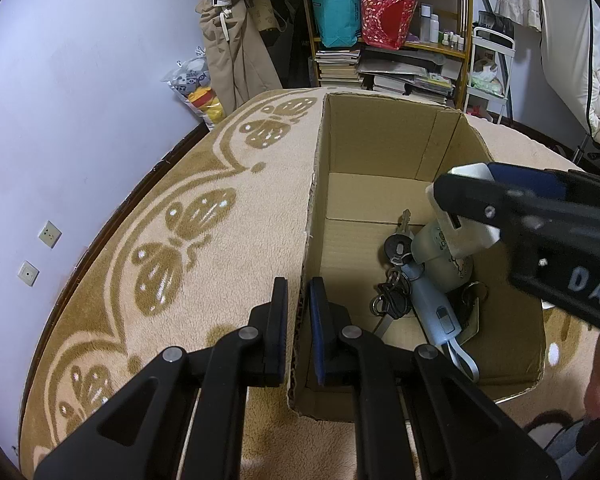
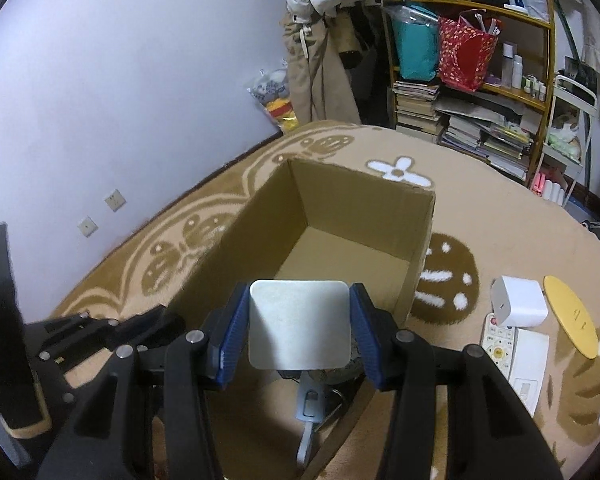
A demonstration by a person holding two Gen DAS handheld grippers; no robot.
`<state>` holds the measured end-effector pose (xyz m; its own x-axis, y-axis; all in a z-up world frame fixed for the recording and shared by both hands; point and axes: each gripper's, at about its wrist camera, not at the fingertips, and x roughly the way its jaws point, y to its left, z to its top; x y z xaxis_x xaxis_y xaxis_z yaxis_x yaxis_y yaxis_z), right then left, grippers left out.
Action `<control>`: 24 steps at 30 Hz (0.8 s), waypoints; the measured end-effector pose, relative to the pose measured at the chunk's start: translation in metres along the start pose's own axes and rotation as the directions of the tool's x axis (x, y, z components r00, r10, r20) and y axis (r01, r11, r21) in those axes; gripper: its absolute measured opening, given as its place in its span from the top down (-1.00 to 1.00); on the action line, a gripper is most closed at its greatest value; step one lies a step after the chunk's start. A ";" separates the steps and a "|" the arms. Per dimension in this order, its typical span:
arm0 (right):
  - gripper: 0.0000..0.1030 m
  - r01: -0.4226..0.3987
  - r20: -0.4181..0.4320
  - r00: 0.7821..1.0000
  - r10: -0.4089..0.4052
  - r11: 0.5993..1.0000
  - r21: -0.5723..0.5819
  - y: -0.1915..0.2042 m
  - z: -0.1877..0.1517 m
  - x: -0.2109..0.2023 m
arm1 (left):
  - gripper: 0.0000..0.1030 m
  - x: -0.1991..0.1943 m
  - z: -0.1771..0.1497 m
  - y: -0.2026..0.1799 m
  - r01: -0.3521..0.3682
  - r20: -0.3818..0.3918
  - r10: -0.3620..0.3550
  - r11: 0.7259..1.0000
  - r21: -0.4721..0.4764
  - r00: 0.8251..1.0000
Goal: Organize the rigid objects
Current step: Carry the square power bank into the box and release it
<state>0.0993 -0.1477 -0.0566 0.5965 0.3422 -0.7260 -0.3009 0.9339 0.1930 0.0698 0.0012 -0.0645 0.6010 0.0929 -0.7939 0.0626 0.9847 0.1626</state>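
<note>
White block held over the open box, ready to go in.

The right gripper (image 2: 298,330) pinches a flat white block (image 2: 299,324) by its two side edges, hanging just above the near end of the cardboard box (image 1: 380,136), where keys (image 1: 398,252) and a pale blue tool (image 1: 432,304) already lie. The left gripper (image 1: 298,320) is pressed together on the box's near left wall, steadying it. Best to lower the block toward bare floor at the far end before spreading the jaws. A white charger (image 2: 520,302), a remote (image 2: 498,346) and a yellow disc (image 2: 572,316) wait on the rug (image 1: 220,248).
</note>
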 end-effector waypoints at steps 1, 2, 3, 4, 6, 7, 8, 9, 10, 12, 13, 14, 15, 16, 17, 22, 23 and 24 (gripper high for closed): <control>-0.04 0.012 -0.001 1.000 -0.012 1.000 -0.007 0.000 -0.001 0.002 | 0.79 0.000 0.000 0.001 0.000 0.000 0.000 1.000 0.000 1.000; -0.04 0.019 -0.004 1.000 -0.019 1.000 -0.013 0.001 -0.002 0.003 | 0.79 0.000 0.000 0.001 0.001 0.000 -0.001 1.000 0.000 1.000; -0.04 0.024 -0.010 1.000 -0.024 1.000 -0.017 0.001 -0.003 0.005 | 0.79 0.000 0.000 0.001 0.001 0.000 -0.001 1.000 0.000 1.000; -0.04 0.028 -0.019 0.999 -0.028 0.999 -0.019 0.000 -0.003 0.007 | 0.79 0.000 0.000 0.001 0.000 0.000 0.000 1.000 0.000 1.000; -0.04 0.030 -0.030 0.999 -0.030 0.999 -0.019 -0.001 -0.004 0.009 | 0.79 0.000 0.000 0.001 0.000 0.000 0.000 1.000 0.000 1.000; -0.04 0.029 -0.037 0.999 -0.030 0.999 -0.017 -0.001 -0.005 0.011 | 0.79 0.000 0.000 0.001 0.001 0.000 -0.001 1.000 0.000 1.000; -0.04 0.030 -0.042 0.999 -0.030 0.999 -0.015 -0.001 -0.005 0.012 | 0.79 0.000 0.000 0.001 0.001 0.000 -0.001 1.000 0.000 1.000; -0.04 0.029 -0.046 0.998 -0.030 0.999 -0.014 -0.002 -0.005 0.012 | 0.79 0.000 0.000 0.001 0.001 0.000 -0.001 1.000 0.000 1.000; -0.05 0.030 -0.050 0.998 -0.031 0.999 -0.014 -0.002 -0.006 0.013 | 0.79 0.000 0.000 0.001 0.001 0.000 -0.001 1.000 0.000 1.000; -0.05 0.031 -0.041 0.999 -0.032 0.999 -0.015 -0.003 -0.006 0.012 | 0.78 0.000 0.000 0.000 0.000 -0.001 0.000 1.000 0.000 1.000; -0.05 0.050 -0.034 0.998 -0.050 0.999 -0.015 -0.003 -0.005 0.010 | 0.78 0.000 0.000 0.001 0.000 0.002 0.000 1.000 0.000 1.000; -0.05 0.071 -0.032 0.997 -0.072 0.997 -0.013 -0.004 -0.004 0.008 | 0.78 0.000 0.000 0.001 0.001 0.001 -0.001 1.000 -0.001 1.000; -0.08 0.081 -0.031 0.996 -0.081 0.997 -0.009 -0.004 -0.004 0.008 | 0.78 -0.001 0.000 0.001 0.000 0.003 0.000 1.000 -0.001 1.000; -0.17 0.080 -0.025 0.996 -0.080 0.997 0.002 -0.005 -0.003 0.006 | 0.78 -0.001 0.000 0.001 0.001 0.006 -0.001 1.000 -0.001 1.000; -0.21 0.073 -0.020 0.997 -0.073 0.997 0.011 -0.007 -0.002 0.004 | 0.78 -0.002 0.000 0.000 0.001 0.008 -0.001 1.000 -0.001 1.000; -0.63 0.100 -0.001 0.995 -0.100 0.995 0.022 -0.010 0.004 -0.005 | 0.78 -0.004 -0.001 -0.001 -0.002 0.007 0.002 1.000 0.000 1.000; -0.64 0.103 0.002 0.995 -0.103 0.994 0.023 -0.010 0.005 -0.007 | 0.78 -0.004 -0.001 -0.001 -0.002 0.007 0.002 1.000 0.000 1.000; -0.66 0.103 0.006 0.995 -0.103 0.994 0.025 -0.011 0.007 -0.009 | 0.78 -0.004 -0.001 -0.001 -0.002 0.007 0.002 1.000 -0.001 1.000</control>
<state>0.1023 -0.1600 -0.0479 0.6289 0.2449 -0.7379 -0.2191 0.9665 0.1341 0.0671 0.0004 -0.0622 0.6064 0.0936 -0.7896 0.0608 0.9847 0.1635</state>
